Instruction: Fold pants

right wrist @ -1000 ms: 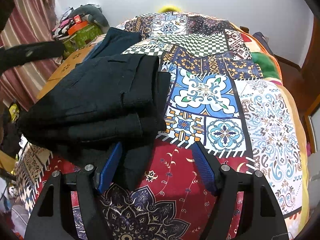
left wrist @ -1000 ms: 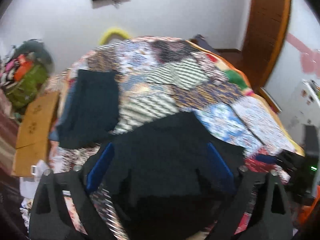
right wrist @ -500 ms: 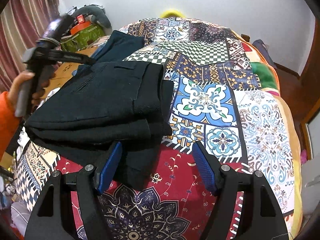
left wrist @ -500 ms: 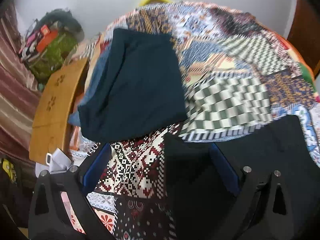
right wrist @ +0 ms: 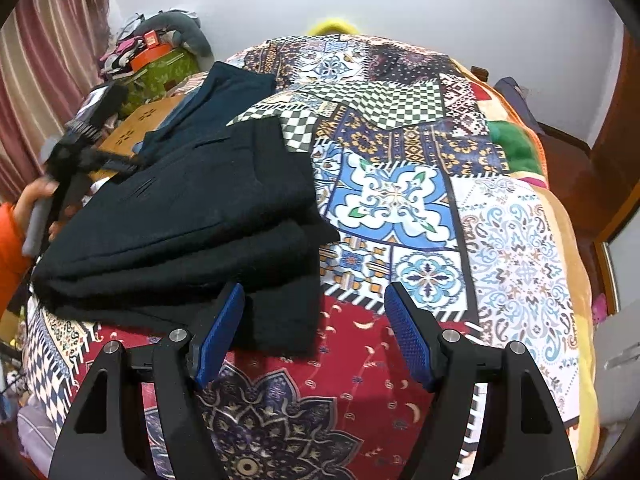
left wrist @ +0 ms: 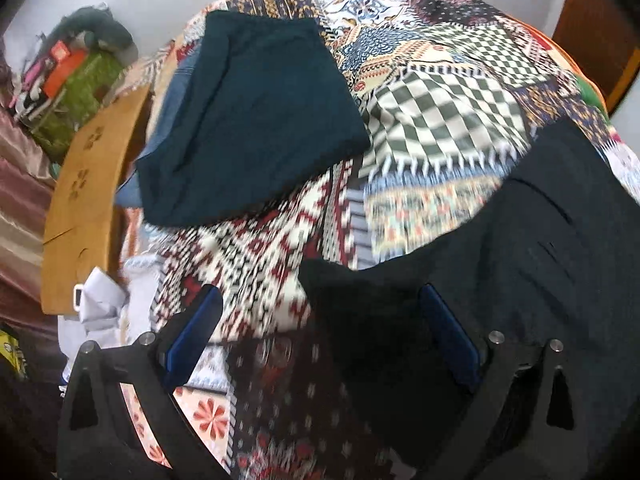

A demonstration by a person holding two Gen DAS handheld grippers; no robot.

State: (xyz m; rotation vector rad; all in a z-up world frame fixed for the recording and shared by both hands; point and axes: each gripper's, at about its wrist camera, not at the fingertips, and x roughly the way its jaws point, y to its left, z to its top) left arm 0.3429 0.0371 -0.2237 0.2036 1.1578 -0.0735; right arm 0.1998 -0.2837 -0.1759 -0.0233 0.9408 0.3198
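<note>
1. The black pants (right wrist: 188, 216) lie folded in a thick stack on the patchwork bedspread (right wrist: 516, 240). The folding looks almost done.
2. The right gripper (right wrist: 312, 332) is spread wide and holds nothing. The stack lies just ahead of its left jaw, with one flap between the jaws.
3. The left gripper (left wrist: 320, 332) is spread too. The stack's corner lies between its jaws, unpinched.
4. Next, I think, tidy or lift the stack.
5. In the right view, the stack's long side runs from near left to far right.

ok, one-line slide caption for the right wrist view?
Open right gripper poised over the near edge of folded black pants on a patchwork bedspread; left gripper at their far side.
</note>
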